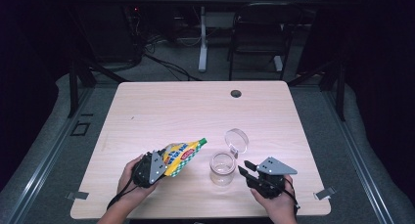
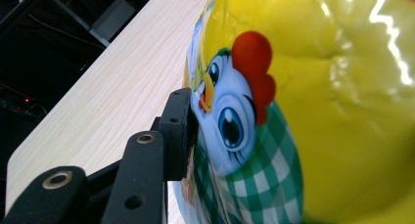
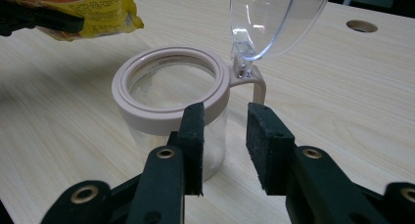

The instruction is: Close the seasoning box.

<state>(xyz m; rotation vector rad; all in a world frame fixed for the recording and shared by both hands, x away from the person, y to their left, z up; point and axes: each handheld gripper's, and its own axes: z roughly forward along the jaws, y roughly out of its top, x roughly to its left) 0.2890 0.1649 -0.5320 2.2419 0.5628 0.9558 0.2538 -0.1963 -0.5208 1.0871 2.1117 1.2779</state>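
While my left jaws (image 1: 159,166) pinch the snack bag (image 1: 182,155) beside the open jar (image 1: 222,168) on the table (image 1: 161,111), my right jaws (image 1: 246,169) stand spread, gripping nothing: pouring could tip the unsteadied jar.

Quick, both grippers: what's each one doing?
Left gripper: shut on the snack bag.
Right gripper: open, holding nothing, beside the jar.
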